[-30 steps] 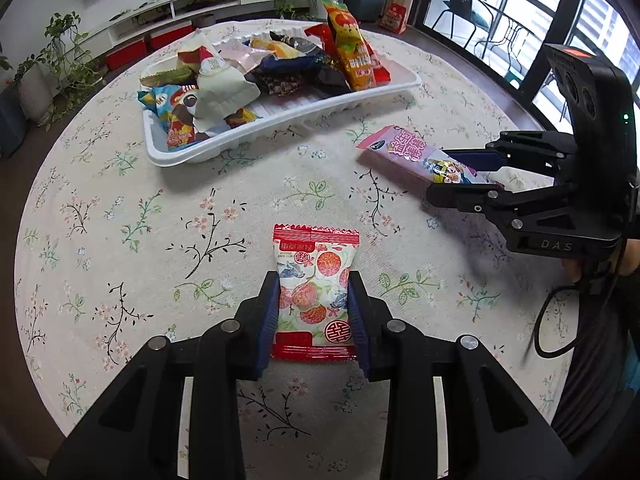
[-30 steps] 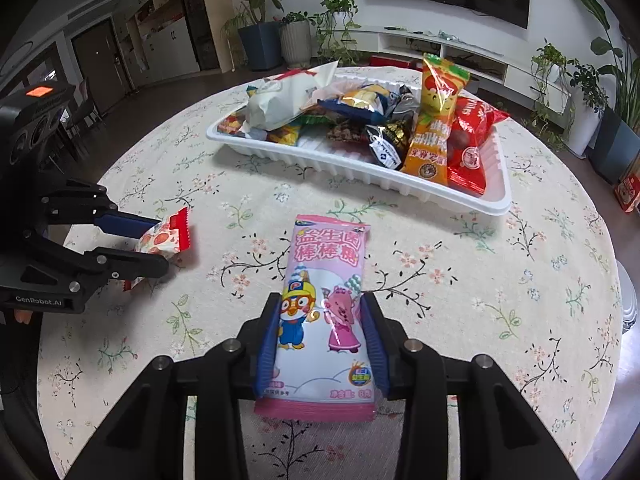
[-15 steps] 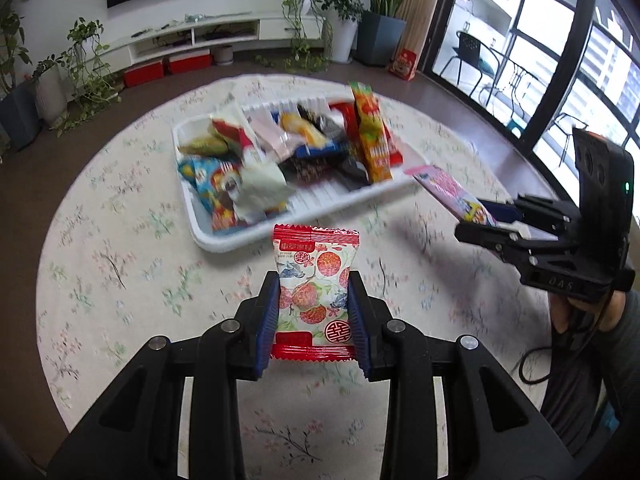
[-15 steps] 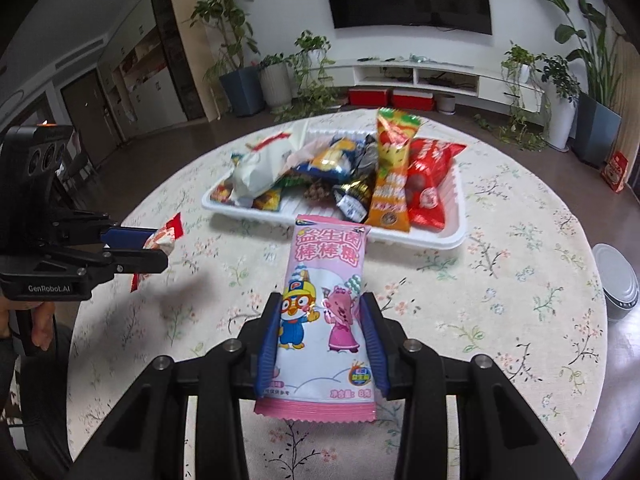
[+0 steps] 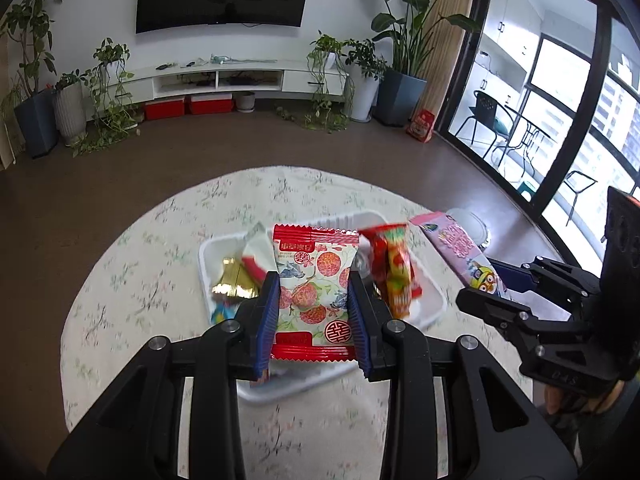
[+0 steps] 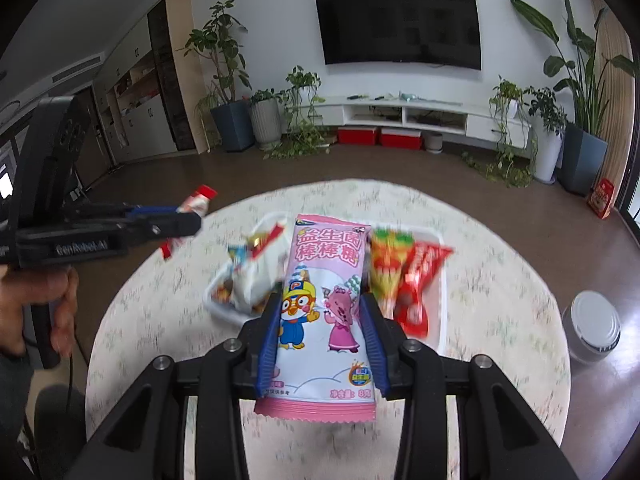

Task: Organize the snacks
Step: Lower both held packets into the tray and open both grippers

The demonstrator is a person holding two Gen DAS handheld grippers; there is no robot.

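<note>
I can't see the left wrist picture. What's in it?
The left claw grips a red-and-white snack packet above a white tray of snacks on a round flowery table. At right, the other claw holds a pink packet.

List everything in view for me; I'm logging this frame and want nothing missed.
lychee-print packet: 1, red and white, between the left gripper's fingers, above the tray
pink cartoon packet: 1, pink, between the right gripper's fingers
tray: 1, white, on the table, filled with assorted snack packets
table: 1, round, floral cloth
round tin: 1, silver-white, on the floor to the table's right
TV: 1, black, on the wall
potted plants: several, green, along the wall
red boxes: 2, under the TV shelf
left gripper: black, blue pads, shut
right gripper: black, blue pads, shut
</note>
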